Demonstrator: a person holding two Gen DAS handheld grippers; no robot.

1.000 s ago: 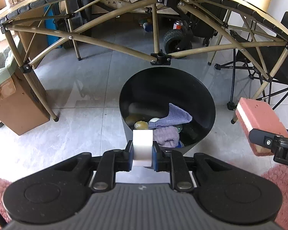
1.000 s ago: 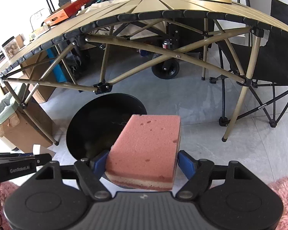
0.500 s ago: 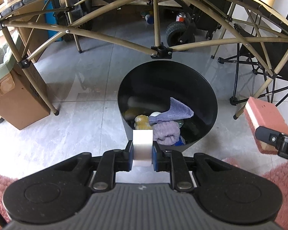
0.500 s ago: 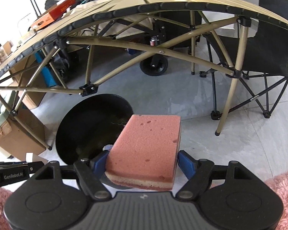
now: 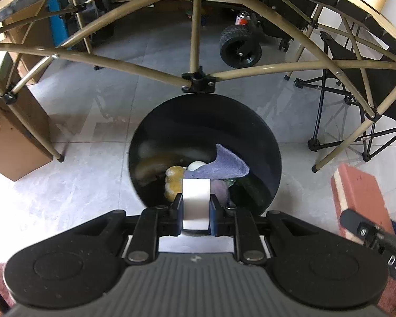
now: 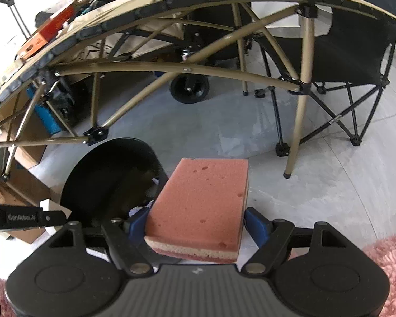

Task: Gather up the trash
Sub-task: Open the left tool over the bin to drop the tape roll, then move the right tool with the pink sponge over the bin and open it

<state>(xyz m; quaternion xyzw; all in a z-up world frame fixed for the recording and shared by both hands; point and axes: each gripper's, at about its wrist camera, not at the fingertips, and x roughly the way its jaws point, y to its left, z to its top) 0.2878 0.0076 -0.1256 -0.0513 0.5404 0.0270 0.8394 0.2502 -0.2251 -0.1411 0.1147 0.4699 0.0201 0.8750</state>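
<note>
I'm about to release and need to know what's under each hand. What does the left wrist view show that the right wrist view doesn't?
Only the left wrist view looks straight down into the black bin: a purple cloth and yellowish items lie at the bottom, with the left gripper shut on a small white piece above the bin's near edge.

Only the right wrist view shows the right gripper with its jaws clamped on the pink sponge, beside the bin rather than over it.

Both show the bin, the sponge and the folding table's tan frame.

One black bin [image 5: 266, 142], one pink sponge [image 6: 200, 203], one white block [image 5: 196, 203] — two hand-held grippers [image 5: 196, 211].
</note>
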